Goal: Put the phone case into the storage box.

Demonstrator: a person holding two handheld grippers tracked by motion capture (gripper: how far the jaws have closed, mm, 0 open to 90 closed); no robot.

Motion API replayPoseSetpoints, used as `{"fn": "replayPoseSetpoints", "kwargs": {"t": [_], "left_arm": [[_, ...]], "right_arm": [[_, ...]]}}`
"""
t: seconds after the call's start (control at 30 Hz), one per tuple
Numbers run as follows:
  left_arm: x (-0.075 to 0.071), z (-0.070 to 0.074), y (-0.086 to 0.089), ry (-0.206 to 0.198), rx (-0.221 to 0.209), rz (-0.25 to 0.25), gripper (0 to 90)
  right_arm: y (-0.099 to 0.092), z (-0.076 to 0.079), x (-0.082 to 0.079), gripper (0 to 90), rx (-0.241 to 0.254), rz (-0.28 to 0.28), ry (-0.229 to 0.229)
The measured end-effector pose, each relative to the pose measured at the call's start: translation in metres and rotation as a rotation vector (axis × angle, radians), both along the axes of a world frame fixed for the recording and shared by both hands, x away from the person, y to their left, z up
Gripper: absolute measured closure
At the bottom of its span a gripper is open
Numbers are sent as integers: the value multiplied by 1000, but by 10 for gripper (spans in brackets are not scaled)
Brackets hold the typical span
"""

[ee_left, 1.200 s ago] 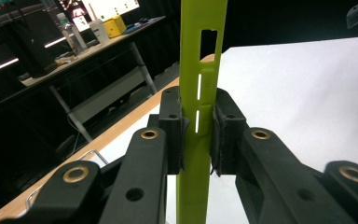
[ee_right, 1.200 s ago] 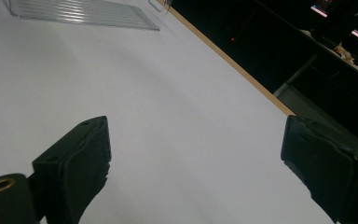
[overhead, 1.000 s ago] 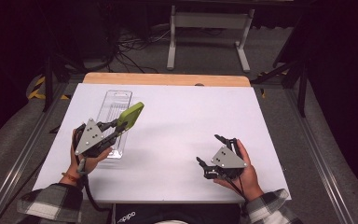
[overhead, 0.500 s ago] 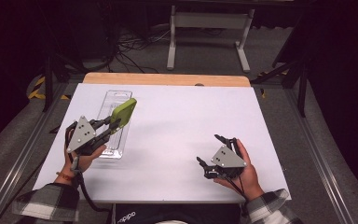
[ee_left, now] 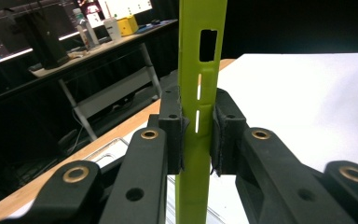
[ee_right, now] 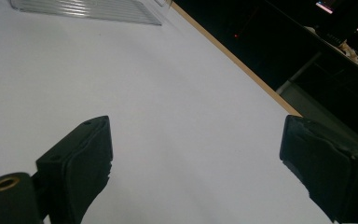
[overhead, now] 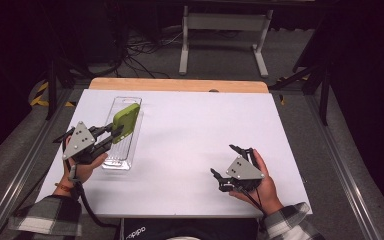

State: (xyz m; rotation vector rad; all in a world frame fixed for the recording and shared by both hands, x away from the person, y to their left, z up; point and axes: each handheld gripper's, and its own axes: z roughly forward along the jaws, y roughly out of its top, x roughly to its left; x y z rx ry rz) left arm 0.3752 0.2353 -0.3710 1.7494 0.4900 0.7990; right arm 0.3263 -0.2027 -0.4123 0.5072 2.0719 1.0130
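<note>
Leftward and up-frame since earlier goes the left hand-held gripper (overhead: 111,136), clamped tight on the green plate (overhead: 126,117) over the clear tray (overhead: 130,145); right hand-held gripper (overhead: 228,164) gapes empty.

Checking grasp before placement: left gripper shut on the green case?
Shut on it: left gripper pads press both faces of the green case, held above the clear tray.

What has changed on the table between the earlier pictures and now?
The left hand-held gripper, gripping the green case, carried it toward the table's left edge, over the clear tray. The right hand-held gripper stayed open and still, and the tray kept its place.
</note>
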Motion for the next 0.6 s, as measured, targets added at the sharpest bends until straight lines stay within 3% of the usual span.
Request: {"fn": "replayPoseSetpoints", "kwargs": {"t": [0.33,0.53,0.6], "left_arm": [[13,-6,14,45,-24,4,780],[32,-9,22,76,-48,-7,779],[45,-12,25,100,-55,-9,780]], "right_arm": [[0,0,2,103,8,2,5],[0,1,1,104,12,1,5],[-1,0,4,104,15,2,11]]}}
